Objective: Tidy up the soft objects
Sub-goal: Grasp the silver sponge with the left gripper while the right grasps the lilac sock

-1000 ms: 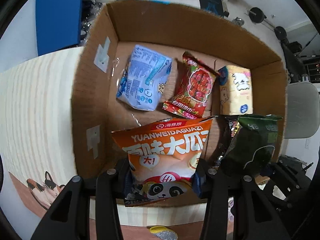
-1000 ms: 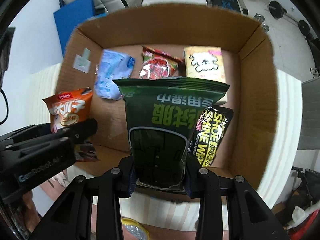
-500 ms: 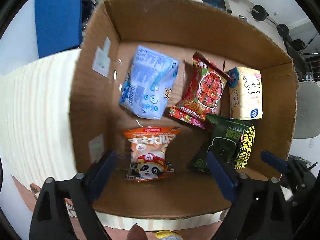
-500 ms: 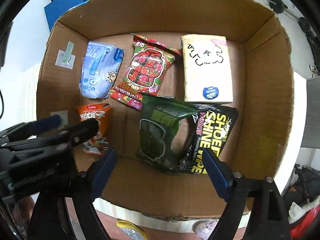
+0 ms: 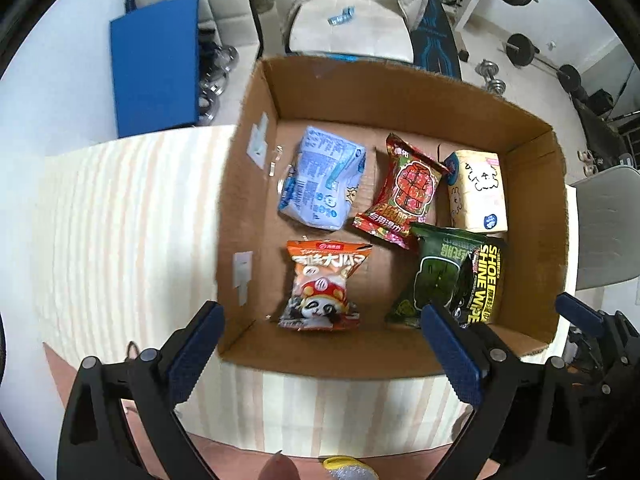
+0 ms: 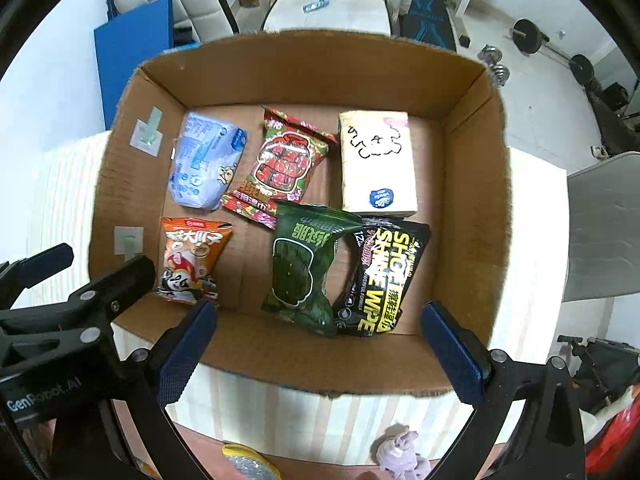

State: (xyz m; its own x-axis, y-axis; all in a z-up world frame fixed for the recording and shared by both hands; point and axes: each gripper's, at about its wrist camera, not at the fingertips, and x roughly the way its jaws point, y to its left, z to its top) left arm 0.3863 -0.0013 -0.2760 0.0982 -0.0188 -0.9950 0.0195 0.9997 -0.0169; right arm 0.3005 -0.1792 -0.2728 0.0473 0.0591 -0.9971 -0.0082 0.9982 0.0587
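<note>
Orange snack pkt [image 5: 323,285]: laid flat on box floor, near-left corner. 1 s ago it was clamped upright in the left gripper; now it is released. Long axis runs near-to-far; sealed top w/ red logo is pointed at the far wall, panda end toward the near wall. Print faces up.

Green wipes pkt [image 6: 305,265]: also released since 1 s ago, when it was held in the right gripper. It is laid near-centre, long axis near-to-far w/ a slight lean, its right edge overlapping the black shoe-wipe pkt [image 6: 380,280]. Text is read upside-down from the camera, so the top is pointed away.

Meaning for task: both pkts are judged delivered; six items are counted in the box, none in hand.

Back row, L to R: blue pkt [image 5: 320,182], red pkt [image 5: 404,192], cream tissue pack [image 5: 478,192].

Cardboard box [image 5: 400,92]: open-topped, set on a striped worktop [image 5: 120,216].

Left gripper [image 5: 320,344]: jaws spread wide, nothing held, drawn back above the near wall. Right gripper [image 6: 320,340]: likewise spread wide and empty, above the near wall.

Next step is judged to be fetching more soft items, if any are left; none is seen on the worktop in these views.
</note>
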